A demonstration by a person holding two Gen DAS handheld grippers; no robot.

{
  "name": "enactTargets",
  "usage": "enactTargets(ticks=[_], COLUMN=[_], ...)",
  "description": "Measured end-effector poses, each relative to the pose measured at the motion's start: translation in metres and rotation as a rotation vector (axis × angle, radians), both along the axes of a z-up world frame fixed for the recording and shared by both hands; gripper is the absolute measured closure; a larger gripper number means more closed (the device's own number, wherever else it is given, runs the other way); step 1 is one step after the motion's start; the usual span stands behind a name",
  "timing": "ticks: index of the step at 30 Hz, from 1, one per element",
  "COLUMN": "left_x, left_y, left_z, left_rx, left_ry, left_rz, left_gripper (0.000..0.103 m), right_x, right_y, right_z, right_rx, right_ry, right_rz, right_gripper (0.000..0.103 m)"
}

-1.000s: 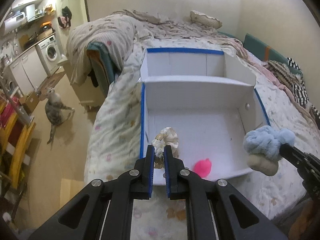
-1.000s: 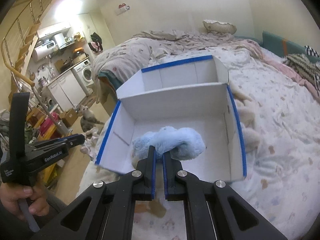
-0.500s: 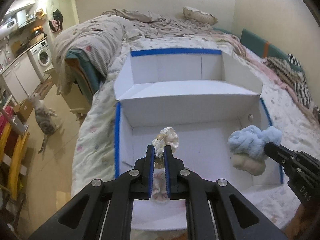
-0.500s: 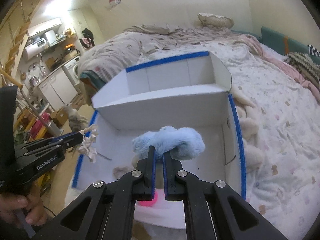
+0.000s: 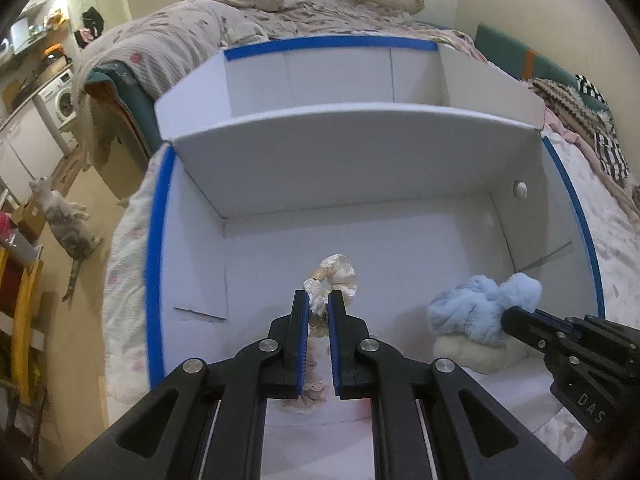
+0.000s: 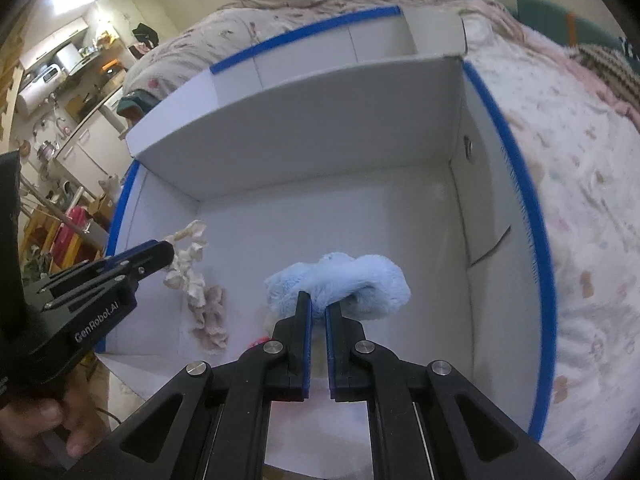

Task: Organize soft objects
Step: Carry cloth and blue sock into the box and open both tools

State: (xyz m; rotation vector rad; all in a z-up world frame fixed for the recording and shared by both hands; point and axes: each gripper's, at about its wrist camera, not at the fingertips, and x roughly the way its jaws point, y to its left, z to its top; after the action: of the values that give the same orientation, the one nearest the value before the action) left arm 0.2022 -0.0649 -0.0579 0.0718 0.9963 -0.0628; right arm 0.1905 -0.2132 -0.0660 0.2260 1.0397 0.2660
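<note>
A white box with blue-taped rims lies on the bed, split by a divider wall. My left gripper is shut on a cream satin scrunchie, held low inside the near compartment; it shows in the right wrist view too. My right gripper is shut on a fluffy light-blue scrunchie, also seen in the left wrist view, low over the box floor. A cream fluffy item lies under it. A pink object peeks out beside my right fingers.
A beige lacy scrunchie lies on the box floor at the left. The far compartment sits behind the divider. A floral bedspread surrounds the box. A cat sits on the floor left of the bed.
Both grippers have moved forward and down into the near compartment, each still holding its scrunchie. The pink object is now mostly hidden under the grippers.
</note>
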Motion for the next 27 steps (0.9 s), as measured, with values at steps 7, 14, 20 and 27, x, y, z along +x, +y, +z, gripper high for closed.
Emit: enactTargets(ticks=[7,14,20,27], left_x=[0.002,0.003,0.001,-0.004], left_y=[-0.001,-0.001,-0.001,0.000], left_z=[-0.009,-0.013,-0.011,-0.009], left_rx=[-0.014,-0.005,0.002,0.007], left_ry=[0.019,0.026,0.029,0.024], left_rz=[-0.002,0.006,0.003,0.001], left_gripper=[0.094,0.094,0.089,0.083], right_x=[0.001,0.002,0.005,0.007], right_y=[-0.001,0.003,0.005,0.006], right_z=[-0.015,-0.025,-0.025,-0.018], right_rx=[0.038,0.018,0.025,0.028], right_ry=[0.056,0.091,0.104,0.087], right_rz=[0.004,0.015,0.012,0.010], right_gripper=[0.095,0.095,0.093,0.086])
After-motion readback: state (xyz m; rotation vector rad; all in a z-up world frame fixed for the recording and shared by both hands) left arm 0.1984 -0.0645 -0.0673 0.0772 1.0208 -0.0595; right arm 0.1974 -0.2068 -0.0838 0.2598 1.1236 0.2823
